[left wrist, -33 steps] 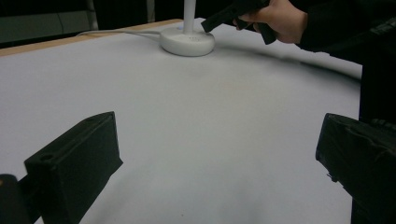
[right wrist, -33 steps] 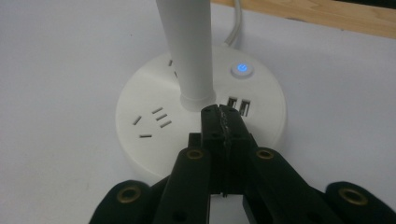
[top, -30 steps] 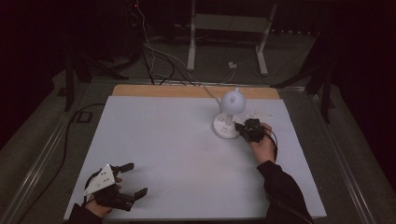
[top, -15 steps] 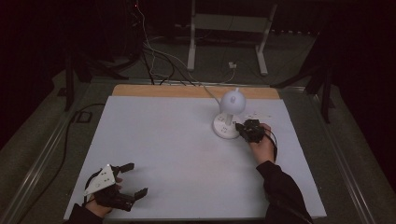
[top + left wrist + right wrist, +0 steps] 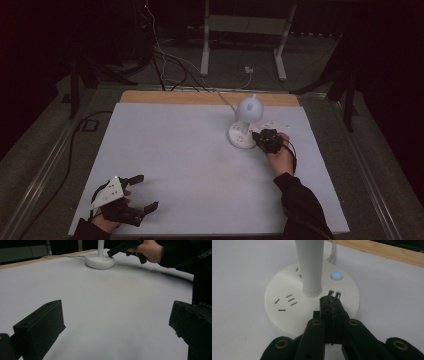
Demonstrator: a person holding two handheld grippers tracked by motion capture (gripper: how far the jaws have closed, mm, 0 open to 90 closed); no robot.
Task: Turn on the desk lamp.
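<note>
The right gripper (image 5: 261, 138) had its jaws pressed together with nothing between them, and its tips sat over the round white base (image 5: 312, 298) of a desk lamp (image 5: 247, 118), just short of a pair of USB ports (image 5: 334, 294) directly ahead of the tips. Past those ports, a little to the right as that gripper looked, a small round button (image 5: 336, 275) glowed blue. Straight ahead and slightly left of the tips rose the lamp's white stem (image 5: 310, 265), and further left on the base lay two groups of socket slots (image 5: 287, 301). A white cord (image 5: 333, 251) left the base on its far side toward the wooden edge of the table (image 5: 165, 150). Whether the tips actually touched the base could not be told. In the left gripper view that closed gripper (image 5: 111, 252) reached down at the base's rim from the right hand (image 5: 148, 250). The left gripper (image 5: 140, 192) lay well apart from the lamp, at the near corner of the table, its jaws spread wide and holding nothing, with bare white surface ahead of it.
</note>
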